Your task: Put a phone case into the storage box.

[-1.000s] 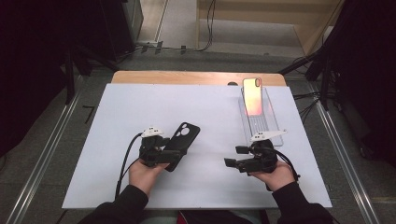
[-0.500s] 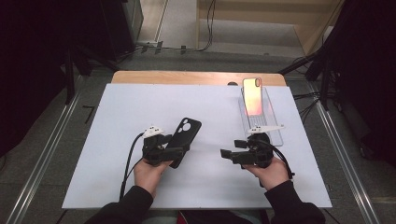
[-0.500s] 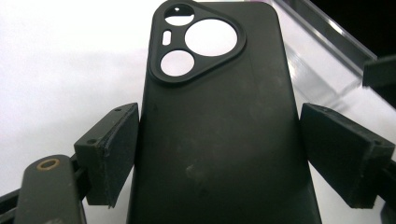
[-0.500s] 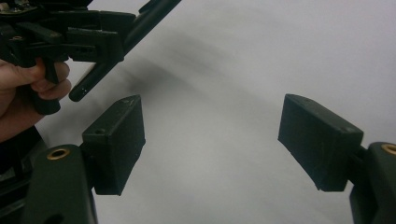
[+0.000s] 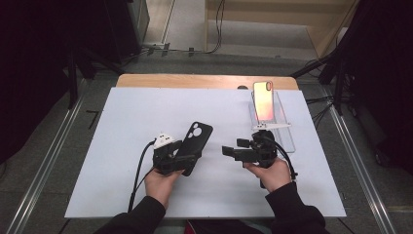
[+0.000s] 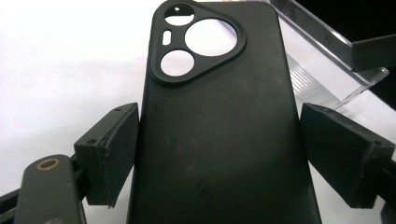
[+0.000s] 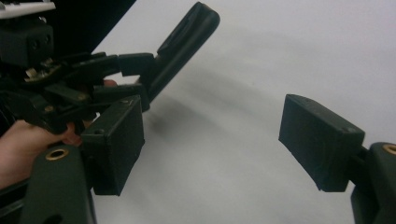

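A black phone case [image 5: 197, 139] with a triangular camera cutout is held tilted above the white table, and my left gripper [image 5: 187, 158] is shut on its long edges. In the left gripper view both pads press the case [image 6: 219, 130] at its sides. To the right, my right gripper [image 5: 229, 152] stands open and points leftward at the case with nothing between its jaws. The right gripper view has the tilted case [image 7: 187, 42] in the other gripper [image 7: 70, 88] ahead, beyond my own open right gripper [image 7: 210, 140]. A phone [image 5: 263, 100] with an orange-pink sheen leans on a clear stand [image 5: 285, 131] at the back right.
The white board [image 5: 136, 117] covers the table, with a wooden strip along its far edge. The clear stand's edge [image 6: 327, 70] lies just beyond the case in the left gripper view. Metal rails run along both sides of the table, and cables trail from each gripper toward the person.
My right gripper has drifted left and slightly up, away from the stand and closer to the held case. The left gripper and the case have stayed put.
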Action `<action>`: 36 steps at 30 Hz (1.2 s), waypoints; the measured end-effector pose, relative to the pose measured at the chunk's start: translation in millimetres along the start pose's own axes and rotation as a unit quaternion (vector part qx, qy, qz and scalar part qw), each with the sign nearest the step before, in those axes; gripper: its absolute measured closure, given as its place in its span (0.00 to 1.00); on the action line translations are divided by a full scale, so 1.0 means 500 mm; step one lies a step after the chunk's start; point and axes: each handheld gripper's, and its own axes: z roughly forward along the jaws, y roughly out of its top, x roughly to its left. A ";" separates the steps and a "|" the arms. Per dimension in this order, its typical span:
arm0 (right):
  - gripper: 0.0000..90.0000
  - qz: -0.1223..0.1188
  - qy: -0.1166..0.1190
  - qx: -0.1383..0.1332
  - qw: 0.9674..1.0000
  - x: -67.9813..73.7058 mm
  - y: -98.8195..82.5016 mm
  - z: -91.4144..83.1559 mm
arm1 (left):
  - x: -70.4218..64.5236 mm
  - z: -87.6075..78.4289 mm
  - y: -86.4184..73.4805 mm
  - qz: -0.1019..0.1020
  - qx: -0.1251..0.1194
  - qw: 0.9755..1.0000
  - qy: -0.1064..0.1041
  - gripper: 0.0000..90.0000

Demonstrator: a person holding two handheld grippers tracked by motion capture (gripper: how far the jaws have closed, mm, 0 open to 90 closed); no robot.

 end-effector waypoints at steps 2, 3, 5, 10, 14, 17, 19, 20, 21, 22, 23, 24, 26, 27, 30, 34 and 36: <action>0.23 0.003 0.005 -0.004 1.000 0.001 0.006 0.003 | -0.003 0.002 -0.004 0.000 -0.005 1.000 -0.002 0.17; 0.23 0.004 0.006 -0.006 1.000 0.002 0.008 0.005 | -0.005 0.003 -0.005 -0.001 -0.006 1.000 -0.003 0.17; 0.23 0.006 0.007 -0.006 1.000 0.004 0.014 0.009 | -0.007 0.005 -0.007 -0.001 -0.005 1.000 -0.005 0.17; 0.23 0.015 0.013 -0.007 1.000 0.004 0.026 0.023 | -0.016 0.007 -0.011 0.005 -0.010 1.000 -0.003 0.17; 0.23 0.020 0.013 -0.006 1.000 0.002 0.035 0.036 | -0.023 0.008 -0.014 0.007 -0.020 1.000 -0.002 0.17; 0.23 0.027 0.016 -0.008 0.999 0.000 0.042 0.043 | -0.028 0.008 -0.016 0.007 -0.021 1.000 -0.004 0.17; 0.23 0.030 0.016 -0.009 0.999 -0.002 0.045 0.047 | -0.032 0.008 -0.017 0.006 -0.022 1.000 -0.004 0.17; 0.24 0.032 0.015 -0.010 0.999 -0.003 0.047 0.049 | -0.034 0.009 -0.018 0.005 -0.023 1.000 -0.006 0.17; 0.24 0.035 0.015 -0.009 0.999 -0.003 0.049 0.051 | -0.036 0.009 -0.020 0.005 -0.024 1.000 -0.006 0.17; 0.24 0.035 0.016 -0.009 0.999 -0.004 0.050 0.053 | -0.038 0.010 -0.021 0.003 -0.023 1.000 -0.009 0.17; 0.24 0.036 0.015 -0.010 0.999 -0.006 0.051 0.055 | -0.039 0.010 -0.023 0.004 -0.021 1.000 -0.008 0.17; 0.24 0.039 0.016 -0.008 0.999 -0.007 0.051 0.057 | -0.042 0.011 -0.024 0.001 -0.020 1.000 -0.010 0.17; 0.24 0.046 0.017 -0.006 0.999 -0.011 0.052 0.062 | -0.044 0.013 -0.026 0.005 -0.020 1.000 -0.010 0.17; 0.25 0.048 0.016 -0.005 0.999 -0.012 0.052 0.064 | -0.045 0.013 -0.026 0.004 -0.020 1.000 -0.012 0.17; 0.26 0.056 0.016 -0.002 0.998 -0.019 0.054 0.070 | -0.048 0.014 -0.029 0.005 -0.021 1.000 -0.012 0.17; 0.30 0.067 0.017 0.003 0.998 -0.023 0.057 0.080 | -0.054 0.014 -0.032 0.003 -0.022 1.000 -0.013 0.17; 0.33 0.073 0.017 0.007 0.997 -0.024 0.060 0.086 | -0.056 0.015 -0.033 0.005 -0.023 1.000 -0.013 0.17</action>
